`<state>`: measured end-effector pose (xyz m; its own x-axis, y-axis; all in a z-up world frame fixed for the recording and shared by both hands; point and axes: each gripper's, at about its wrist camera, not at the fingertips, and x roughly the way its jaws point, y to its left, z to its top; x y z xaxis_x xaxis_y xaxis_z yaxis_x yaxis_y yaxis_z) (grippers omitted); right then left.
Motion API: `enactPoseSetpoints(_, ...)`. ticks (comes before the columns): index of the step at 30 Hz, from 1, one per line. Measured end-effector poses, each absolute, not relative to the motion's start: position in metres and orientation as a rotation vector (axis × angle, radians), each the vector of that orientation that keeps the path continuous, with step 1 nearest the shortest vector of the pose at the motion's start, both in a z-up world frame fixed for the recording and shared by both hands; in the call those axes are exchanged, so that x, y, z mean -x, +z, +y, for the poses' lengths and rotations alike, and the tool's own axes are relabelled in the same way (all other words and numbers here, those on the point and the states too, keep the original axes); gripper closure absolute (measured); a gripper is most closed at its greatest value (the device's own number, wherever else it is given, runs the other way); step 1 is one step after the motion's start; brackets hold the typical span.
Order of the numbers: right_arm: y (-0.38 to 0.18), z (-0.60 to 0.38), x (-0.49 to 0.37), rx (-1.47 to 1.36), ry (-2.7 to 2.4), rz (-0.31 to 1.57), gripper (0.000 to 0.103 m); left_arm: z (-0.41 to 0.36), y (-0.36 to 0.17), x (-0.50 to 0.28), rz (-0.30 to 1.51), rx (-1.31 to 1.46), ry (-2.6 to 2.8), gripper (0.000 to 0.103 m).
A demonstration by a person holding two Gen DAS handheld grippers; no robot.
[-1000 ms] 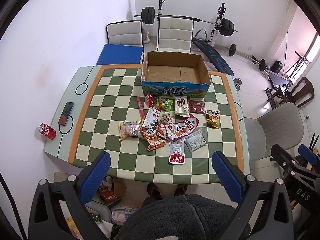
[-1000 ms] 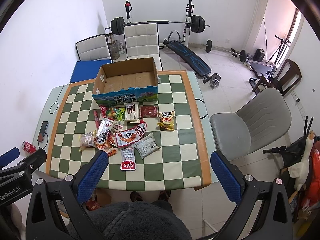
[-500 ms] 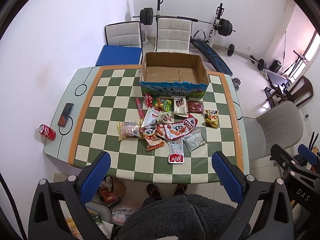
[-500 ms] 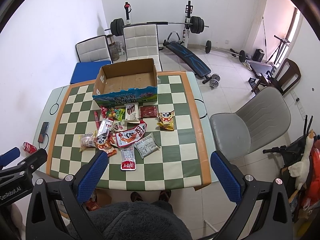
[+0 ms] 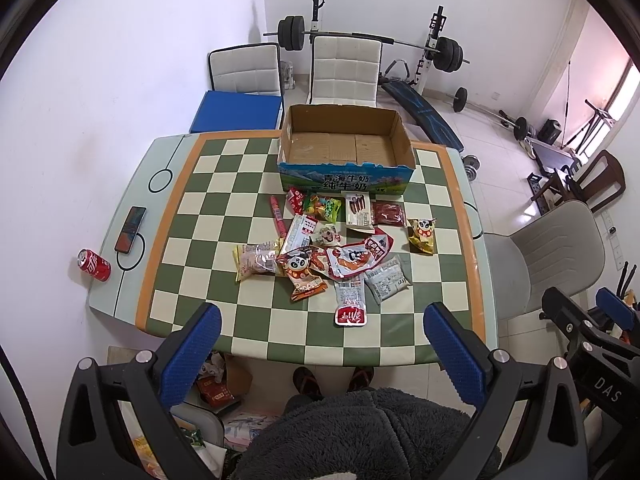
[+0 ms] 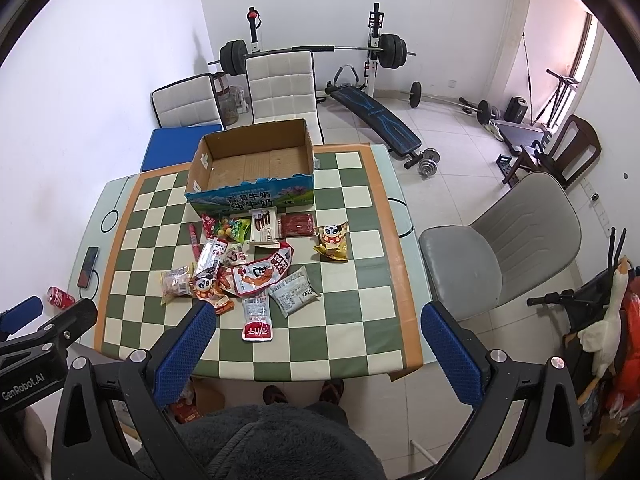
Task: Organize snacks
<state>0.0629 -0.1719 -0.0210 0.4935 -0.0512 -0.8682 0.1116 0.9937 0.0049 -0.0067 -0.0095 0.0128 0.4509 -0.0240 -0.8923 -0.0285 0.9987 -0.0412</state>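
Seen from high above a green-and-cream checkered table (image 5: pixel 200 216) with an orange border: a loose heap of bright foil and plastic snack packets (image 5: pixel 332 248) spread across the middle, just in front of an open brown cardboard box with a blue printed front (image 5: pixel 344 178), empty inside. Nearest the front edge, a clear pouch with a red-and-white label (image 5: pixel 351 304), slightly apart from the heap; off to the right, a yellow panda-print bag (image 5: pixel 422 234) lying alone. Left gripper (image 5: pixel 324 344) spread wide, blue pads (image 5: pixel 192 344) well apart, holding nothing, poised well above the near edge of the table. Right gripper (image 6: pixel 320 344) likewise released and empty, raised over the same near edge, with the red-labelled pouch (image 6: pixel 258 322) showing between its fingers. On the pale left margin of the table, a dark smartphone (image 5: pixel 130 230) and a red soda can on its side (image 5: pixel 94 266), both well clear of the snacks. Beyond the table, white quilted chairs (image 5: pixel 344 70), a barbell rack, and a grey chair (image 6: pixel 500 248) to the right. By all appearances the opening step, with no packet yet in the box and none in hand. Next move likely a descent toward an outlying packet such as the red-labelled pouch, calling for a low, flat approach to pinch thin, slippery film off the tabletop, then a carry over the heap into the box.
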Motion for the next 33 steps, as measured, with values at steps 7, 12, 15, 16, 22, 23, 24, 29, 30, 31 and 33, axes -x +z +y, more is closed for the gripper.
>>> enactPoseSetpoints(7, -0.0203, -0.1717, -0.0626, -0.065, -0.097, 1.051, 0.0, -0.0112, 0.0129, 0.0083, 1.103, 0.055, 0.001, 0.0)
enactPoseSetpoints(12, -0.0203, -0.1722, -0.0623, -0.066, -0.098, 1.049, 0.0, -0.0119, 0.0138, 0.0097, 1.103, 0.053, -0.002, 0.0)
enactPoseSetpoints(15, -0.0203, -0.1723, -0.0621, -0.067, -0.098, 1.049, 0.0, -0.012, 0.014, 0.0097, 1.103, 0.054, -0.001, 0.0)
enactPoseSetpoints(16, -0.0199, -0.1724, -0.0623, -0.067, -0.099, 1.05, 0.0, -0.0122, 0.014, 0.0098, 1.103, 0.053, 0.0, 0.0)
enactPoseSetpoints(22, -0.0203, -0.1726, -0.0618, -0.066, -0.097, 1.048, 0.0, -0.0128, 0.0139, 0.0101, 1.102, 0.055, 0.0, 0.0)
enactPoseSetpoints(23, -0.0204, -0.1727, -0.0616, -0.066, -0.098, 1.047, 0.0, -0.0136, 0.0143, 0.0103, 1.102, 0.054, 0.001, 0.0)
enactPoseSetpoints(24, -0.0194, -0.173, -0.0617, -0.067, -0.098, 1.047, 0.0, -0.0131, 0.014, 0.0101, 1.103, 0.053, 0.0, 0.0)
enactPoseSetpoints(29, -0.0198, -0.1729, -0.0618, -0.069, -0.097, 1.048, 0.0, -0.0141, 0.0142, 0.0104, 1.102, 0.052, 0.001, 0.0)
enactPoseSetpoints(30, -0.0208, -0.1728, -0.0614, -0.068, -0.097, 1.046, 0.0, -0.0131, 0.0139, 0.0102, 1.102, 0.052, 0.0, 0.0)
enactPoseSetpoints(31, -0.0201, -0.1728, -0.0615, -0.068, -0.096, 1.046, 0.0, -0.013, 0.014, 0.0102, 1.102, 0.052, 0.0, 0.0)
enactPoseSetpoints(33, -0.0215, -0.1729, -0.0614, -0.068, -0.096, 1.046, 0.0, -0.0131, 0.0139, 0.0104, 1.102, 0.053, 0.001, 0.0)
